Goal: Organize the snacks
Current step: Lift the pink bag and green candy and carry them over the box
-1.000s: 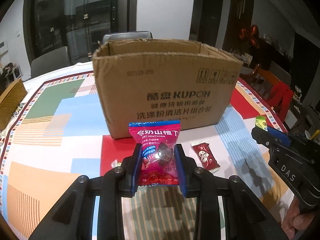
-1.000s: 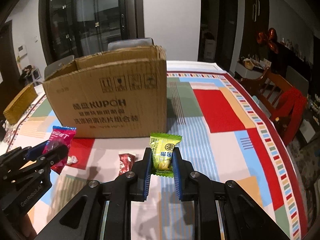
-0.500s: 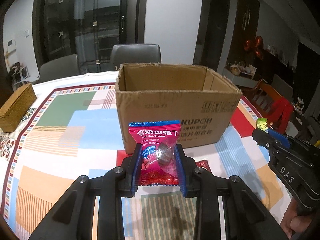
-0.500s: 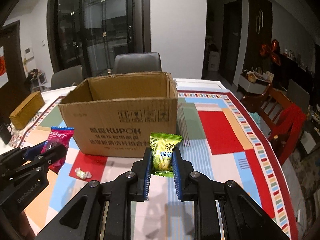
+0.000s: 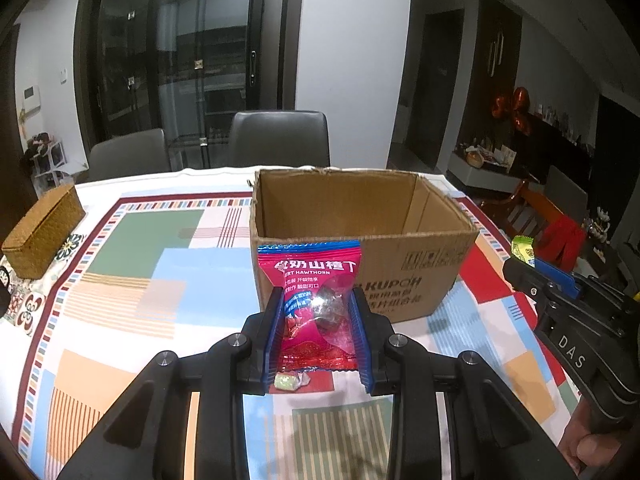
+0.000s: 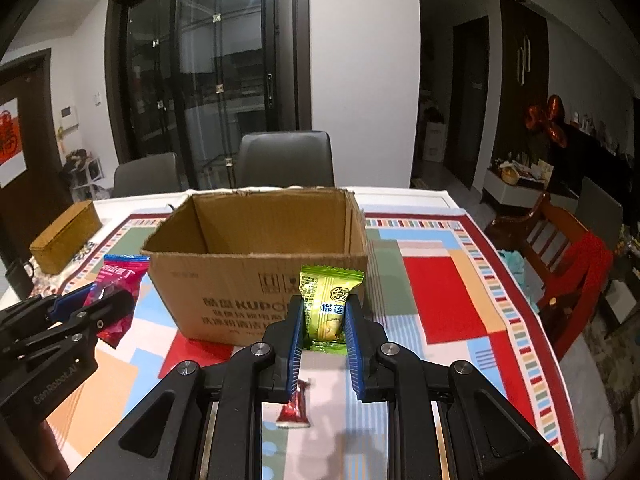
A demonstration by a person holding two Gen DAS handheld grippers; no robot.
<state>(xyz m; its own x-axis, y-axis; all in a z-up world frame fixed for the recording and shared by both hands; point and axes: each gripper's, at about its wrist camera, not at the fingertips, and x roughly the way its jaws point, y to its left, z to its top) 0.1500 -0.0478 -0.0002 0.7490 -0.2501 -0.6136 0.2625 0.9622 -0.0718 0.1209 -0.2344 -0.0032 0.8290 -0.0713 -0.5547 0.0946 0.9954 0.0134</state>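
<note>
Patchwork tablecloth (image 5: 132, 272), open cardboard box (image 5: 360, 276) at its middle, both your grippers raised before it.

Your left gripper (image 5: 318, 316) pinches a pink hawthorn snack packet (image 5: 312, 296); your right gripper (image 6: 323, 320) pinches a green candy packet (image 6: 327, 300). A small red-wrapped candy (image 6: 295, 410) and a pale wrapped sweet (image 5: 290, 382) lie on the cloth below.
</note>
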